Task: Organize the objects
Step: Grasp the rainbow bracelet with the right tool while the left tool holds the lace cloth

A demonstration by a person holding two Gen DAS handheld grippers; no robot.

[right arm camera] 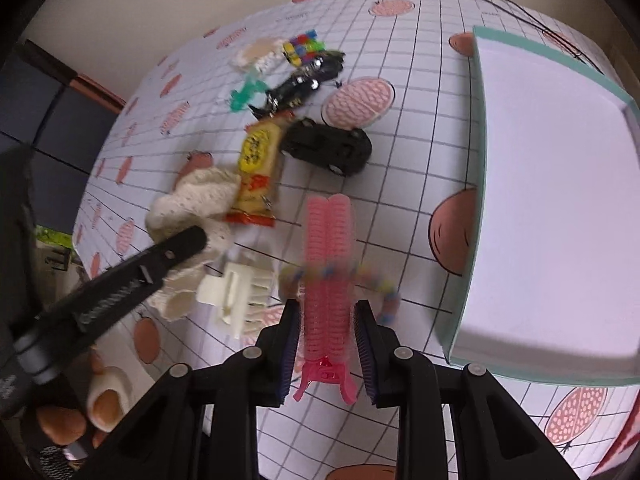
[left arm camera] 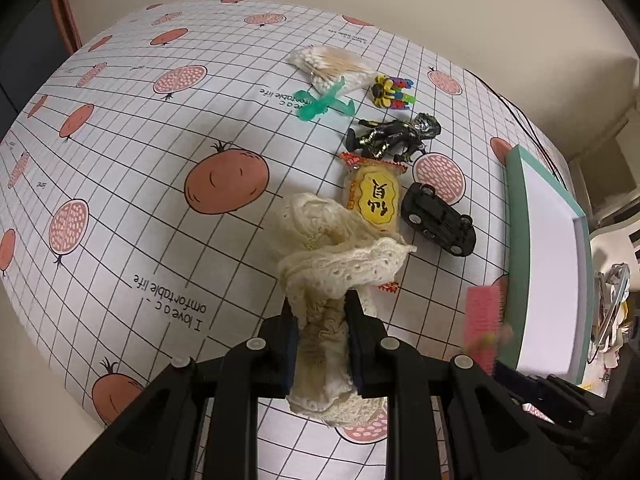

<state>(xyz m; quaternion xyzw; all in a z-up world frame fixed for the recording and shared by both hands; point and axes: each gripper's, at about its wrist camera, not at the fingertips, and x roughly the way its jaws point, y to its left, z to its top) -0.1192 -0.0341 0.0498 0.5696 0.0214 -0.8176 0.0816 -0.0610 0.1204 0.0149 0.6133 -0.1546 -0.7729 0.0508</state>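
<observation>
cream lace cloth (left arm camera: 320, 320) clamped in left hand-held gripper (left arm camera: 320, 338), lower centre | pink hair roller clip (right arm camera: 329, 276) pinched by right hand-held gripper (right arm camera: 327, 350) | snack pack (left arm camera: 374, 200), black toy car (left arm camera: 440, 220) scattered mid-frame on worktop (left arm camera: 140, 208) | teal-rimmed box (right arm camera: 540, 200) seen at right

Cream lace cloth (left arm camera: 332, 264) and pink hair roller (right arm camera: 329, 272), both lifted.
</observation>
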